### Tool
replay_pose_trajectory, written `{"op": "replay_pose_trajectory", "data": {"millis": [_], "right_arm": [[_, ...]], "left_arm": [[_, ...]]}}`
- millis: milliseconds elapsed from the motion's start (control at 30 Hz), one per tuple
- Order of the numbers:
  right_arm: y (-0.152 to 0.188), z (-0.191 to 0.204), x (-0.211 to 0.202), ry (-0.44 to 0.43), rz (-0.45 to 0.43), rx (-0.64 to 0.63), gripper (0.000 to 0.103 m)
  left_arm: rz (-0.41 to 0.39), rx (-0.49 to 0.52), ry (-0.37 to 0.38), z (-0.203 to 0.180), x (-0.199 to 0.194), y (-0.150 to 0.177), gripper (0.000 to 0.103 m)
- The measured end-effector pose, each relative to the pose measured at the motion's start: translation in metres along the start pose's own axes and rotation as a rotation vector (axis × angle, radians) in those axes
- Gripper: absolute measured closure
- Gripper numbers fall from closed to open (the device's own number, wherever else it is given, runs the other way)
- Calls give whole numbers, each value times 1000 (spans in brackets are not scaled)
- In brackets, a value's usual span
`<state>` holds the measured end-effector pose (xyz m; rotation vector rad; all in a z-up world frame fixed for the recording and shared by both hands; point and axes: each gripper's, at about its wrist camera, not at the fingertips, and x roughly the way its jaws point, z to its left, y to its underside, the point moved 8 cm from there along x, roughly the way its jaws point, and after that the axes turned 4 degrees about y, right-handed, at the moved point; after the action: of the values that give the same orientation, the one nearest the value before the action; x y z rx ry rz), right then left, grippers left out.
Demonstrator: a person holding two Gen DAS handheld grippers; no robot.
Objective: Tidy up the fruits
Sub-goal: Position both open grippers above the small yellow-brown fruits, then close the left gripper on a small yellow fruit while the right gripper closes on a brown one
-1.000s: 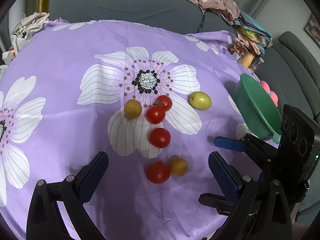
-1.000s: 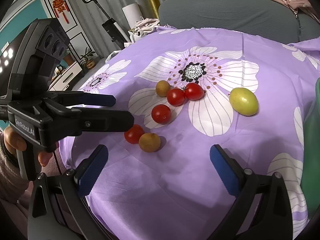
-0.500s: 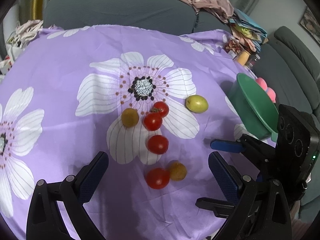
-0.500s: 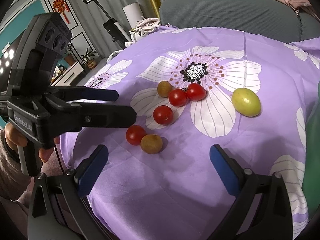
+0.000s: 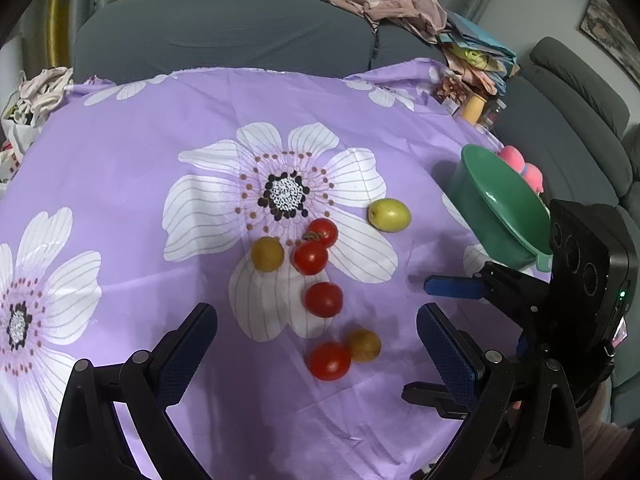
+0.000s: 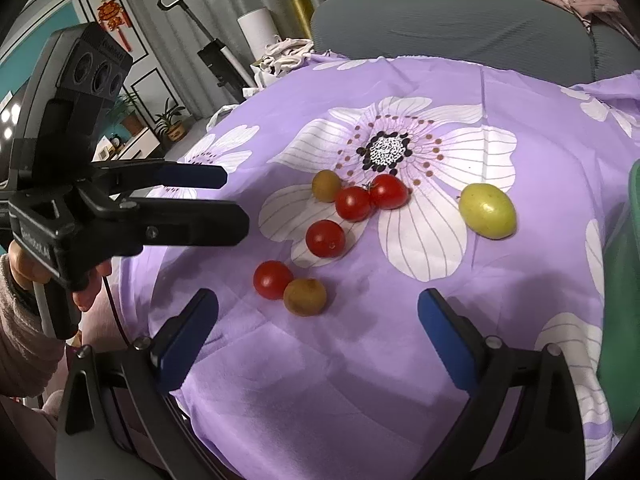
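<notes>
Several red tomatoes lie on the purple flowered cloth (image 5: 120,152); the nearest tomato (image 5: 329,361) touches a brown fruit (image 5: 363,345). Farther back are one lone tomato (image 5: 324,299), a touching pair (image 5: 310,257) and a second brown fruit (image 5: 267,253). A yellow-green fruit (image 5: 389,220) sits to the right, toward the green bowl (image 5: 504,216). My left gripper (image 5: 314,340) is open and empty above the near table edge. My right gripper (image 6: 318,320) is also open and empty, just short of the nearest tomato (image 6: 273,279) and brown fruit (image 6: 305,296).
The bowl's green wall (image 6: 624,280) stands at the table's right edge, with pink items (image 5: 520,164) behind it. A grey sofa (image 5: 224,28) with piled clothes runs along the far side. A hand (image 6: 24,264) holds the left gripper (image 6: 236,200) at the left.
The left gripper has drawn back and up a little, so the fruits sit slightly farther away in its view. Both grippers stay open; no fruit has moved.
</notes>
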<state>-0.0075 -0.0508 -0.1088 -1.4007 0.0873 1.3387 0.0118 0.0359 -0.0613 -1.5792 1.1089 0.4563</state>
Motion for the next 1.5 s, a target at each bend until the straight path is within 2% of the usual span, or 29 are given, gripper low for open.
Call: {"op": "replay_pose_trajectory", "data": {"millis": [233, 567, 900, 1033, 1167, 1267, 1300, 1400, 1500], "right_arm": [[-6, 4, 2, 7, -11, 16, 3], [-6, 4, 7, 29, 14, 11, 5], [-6, 1, 2, 48, 30, -12, 9], [-4, 1, 7, 55, 59, -40, 16], [-2, 2, 12, 60, 83, -59, 24], [-1, 3, 17, 62, 105, -79, 30], [-1, 4, 19, 62, 110, -84, 32], [-4, 4, 21, 59, 114, -86, 36], [-5, 4, 24, 62, 124, -89, 39]], "left_arm": [[-11, 23, -3, 10, -8, -5, 4], [-22, 42, 38, 13, -7, -9, 4], [3, 81, 38, 22, 2, -14, 4], [17, 144, 7, 23, 7, -14, 4], [24, 279, -29, 11, 12, -14, 4], [38, 339, -48, 8, 18, -16, 4], [42, 353, -58, 7, 21, -18, 4], [57, 364, -59, 8, 27, -22, 17], [72, 367, -70, 12, 32, -24, 19]]}}
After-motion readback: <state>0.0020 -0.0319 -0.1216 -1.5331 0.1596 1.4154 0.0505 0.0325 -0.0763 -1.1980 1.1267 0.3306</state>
